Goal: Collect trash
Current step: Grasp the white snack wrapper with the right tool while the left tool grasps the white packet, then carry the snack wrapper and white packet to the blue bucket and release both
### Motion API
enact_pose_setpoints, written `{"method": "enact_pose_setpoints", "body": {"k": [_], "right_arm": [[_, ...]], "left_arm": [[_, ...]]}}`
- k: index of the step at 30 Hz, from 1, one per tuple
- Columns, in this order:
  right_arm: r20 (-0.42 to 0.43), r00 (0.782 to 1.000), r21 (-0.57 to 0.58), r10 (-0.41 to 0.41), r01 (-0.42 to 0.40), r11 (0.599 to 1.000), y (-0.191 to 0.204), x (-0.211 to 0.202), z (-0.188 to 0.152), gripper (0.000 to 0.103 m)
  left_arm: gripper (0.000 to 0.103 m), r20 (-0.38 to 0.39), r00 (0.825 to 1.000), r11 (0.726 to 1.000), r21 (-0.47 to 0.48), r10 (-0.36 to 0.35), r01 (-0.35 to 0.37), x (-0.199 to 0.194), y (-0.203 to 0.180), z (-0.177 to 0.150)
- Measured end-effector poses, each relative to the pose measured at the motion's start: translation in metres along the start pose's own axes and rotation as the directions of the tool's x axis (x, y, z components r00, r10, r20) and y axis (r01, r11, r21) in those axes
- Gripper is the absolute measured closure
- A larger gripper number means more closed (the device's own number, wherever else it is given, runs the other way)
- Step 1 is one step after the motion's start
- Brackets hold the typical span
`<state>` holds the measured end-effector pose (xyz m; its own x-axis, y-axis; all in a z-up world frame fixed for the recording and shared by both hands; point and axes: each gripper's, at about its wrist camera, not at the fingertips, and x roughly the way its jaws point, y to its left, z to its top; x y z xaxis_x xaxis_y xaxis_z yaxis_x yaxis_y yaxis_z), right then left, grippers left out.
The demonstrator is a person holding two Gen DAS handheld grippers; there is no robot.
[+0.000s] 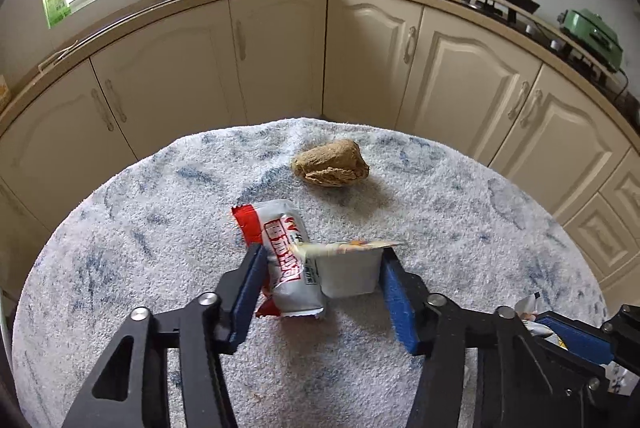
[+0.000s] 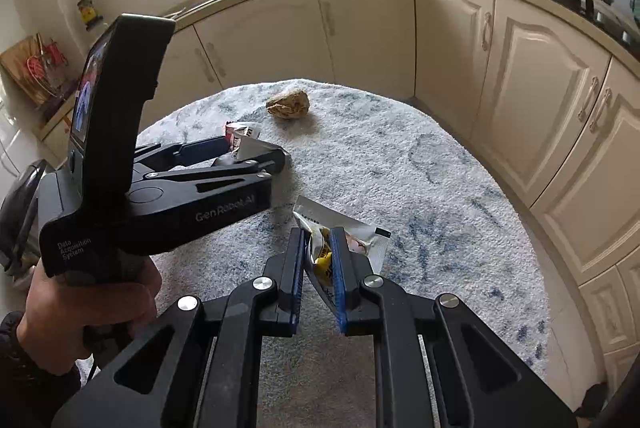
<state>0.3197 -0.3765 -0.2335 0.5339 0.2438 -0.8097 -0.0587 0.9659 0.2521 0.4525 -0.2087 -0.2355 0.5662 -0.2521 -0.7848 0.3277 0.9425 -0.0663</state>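
Two handheld grippers low over a round tabletop [image 1: 120, 228] draped in blue-flecked white towel. Left gripper [image 1: 320, 260] held level in a fist [image 2: 88, 312], jaws spread wide around a red-and-white snack wrapper [image 1: 280, 260] and small white cup [image 1: 350, 274], both resting on the cloth; contact unclear. Right gripper [image 2: 316, 248] angled down, jaws clenched on a crumpled silver sachet [image 2: 344, 232]. Brown crumpled wad [image 1: 330, 162] lying apart, toward the far edge.

left tool [image 2: 256, 152] black | blue pads [image 1: 400, 302]; silver screws (white lettering)
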Motion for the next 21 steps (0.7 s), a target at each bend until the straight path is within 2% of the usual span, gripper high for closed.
{"method": "enact_pose_setpoints", "body": {"k": [2,4,10,14,21], "right_arm": [[0.003,1.000,0.006,0.002,-0.002,1.000,-0.002,-0.003,-0.001,0.091],[0.005,1.000,0.012,0.006,-0.006,1.000,-0.002,-0.006,-0.003,0.091],[0.029,1.000,0.016,0.006,-0.007,1.000,0.001,-0.026,-0.008,0.091],[0.059,0.998,0.009,0.004,-0.005,1.000,0.004,-0.048,-0.008,0.091],[0.129,0.992,-0.009,-0.005,0.006,1.000,0.012,-0.100,-0.013,0.091]], "left_arm": [[0.065,0.010,0.999,0.998,-0.040,-0.046,0.047,-0.006,0.005,-0.002],[0.065,0.025,0.999,0.999,-0.036,-0.027,0.028,-0.010,0.007,-0.003],[0.066,0.062,0.997,0.997,-0.057,-0.043,0.046,-0.036,0.013,-0.016],[0.066,0.108,0.993,0.997,-0.047,-0.048,0.054,-0.074,0.008,-0.027],[0.066,0.211,0.975,0.997,-0.026,-0.067,0.074,-0.154,-0.011,-0.049]]}}
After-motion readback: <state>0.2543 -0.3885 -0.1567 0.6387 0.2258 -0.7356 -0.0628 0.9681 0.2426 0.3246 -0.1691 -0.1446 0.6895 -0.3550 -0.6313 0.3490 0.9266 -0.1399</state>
